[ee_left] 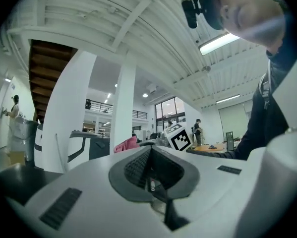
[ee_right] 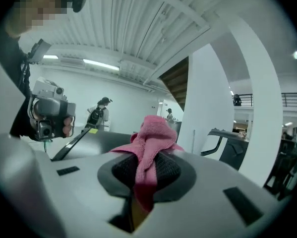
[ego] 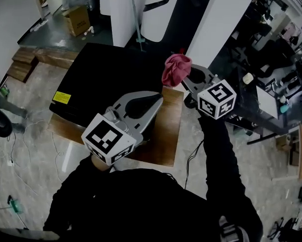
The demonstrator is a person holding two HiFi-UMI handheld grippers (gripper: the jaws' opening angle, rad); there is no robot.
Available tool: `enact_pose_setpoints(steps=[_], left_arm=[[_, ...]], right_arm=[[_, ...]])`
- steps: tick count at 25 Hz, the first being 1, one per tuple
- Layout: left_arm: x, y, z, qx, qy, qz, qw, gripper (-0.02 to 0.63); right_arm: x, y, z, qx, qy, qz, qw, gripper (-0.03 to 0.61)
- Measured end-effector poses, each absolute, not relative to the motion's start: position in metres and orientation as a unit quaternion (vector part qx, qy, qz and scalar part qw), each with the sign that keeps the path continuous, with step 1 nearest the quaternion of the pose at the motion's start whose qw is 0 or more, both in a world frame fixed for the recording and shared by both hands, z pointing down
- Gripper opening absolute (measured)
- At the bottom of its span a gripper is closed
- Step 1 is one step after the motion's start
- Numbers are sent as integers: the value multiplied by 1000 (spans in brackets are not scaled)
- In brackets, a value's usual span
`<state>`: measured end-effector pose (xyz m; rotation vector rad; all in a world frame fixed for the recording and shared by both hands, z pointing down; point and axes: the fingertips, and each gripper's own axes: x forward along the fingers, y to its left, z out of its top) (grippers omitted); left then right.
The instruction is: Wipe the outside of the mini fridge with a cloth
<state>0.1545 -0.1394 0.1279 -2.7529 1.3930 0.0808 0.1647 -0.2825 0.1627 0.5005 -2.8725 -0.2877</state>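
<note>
The black mini fridge point(ego: 105, 79) stands on a low wooden platform point(ego: 163, 145), seen from above, with a yellow label point(ego: 62, 97) on its top. My right gripper point(ego: 184, 79) is shut on a bunched pink cloth point(ego: 175, 69), held in the air over the fridge's right rear corner. In the right gripper view the cloth point(ee_right: 150, 135) sticks up from between the pads, and the fridge top point(ee_right: 106, 143) lies beyond it. My left gripper point(ego: 157, 100) hovers over the fridge's near right edge, shut with nothing in it. In the left gripper view its jaws point(ee_left: 149, 151) meet, and the cloth point(ee_left: 126, 145) shows beyond.
White pillars point(ego: 123, 14) and a cardboard box point(ego: 77, 19) stand behind the fridge. Wooden steps point(ego: 24, 62) lie at the left. Dark desks with clutter point(ego: 272, 79) fill the right side. Cables trail on the floor point(ego: 29, 145). People stand far off point(ee_right: 96, 114).
</note>
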Motion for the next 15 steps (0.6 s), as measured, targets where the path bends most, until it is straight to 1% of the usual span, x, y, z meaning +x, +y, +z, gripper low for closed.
enact_pose_setpoints(steps=[4,7,9,13,15], left_arm=[[111,-158,121,-883,468,24,18,5],[88,-156,107,-875,481,50,32,5],[79,-154,109,-876,478,46,38,5],[62,-160,131,-885,465,21,11,5],[51,-161,139,-886,463,9,6,5]], right_arm=[[122,-323,166,182,-960,-109,184,57],[92,-343,191,179,-939,-119,267,57],[74,-352,208,169,-928,-114,312,57],[52,-373,239,172,-894,-113,398,55],[43,-382,255,179,-879,-108,430,55]])
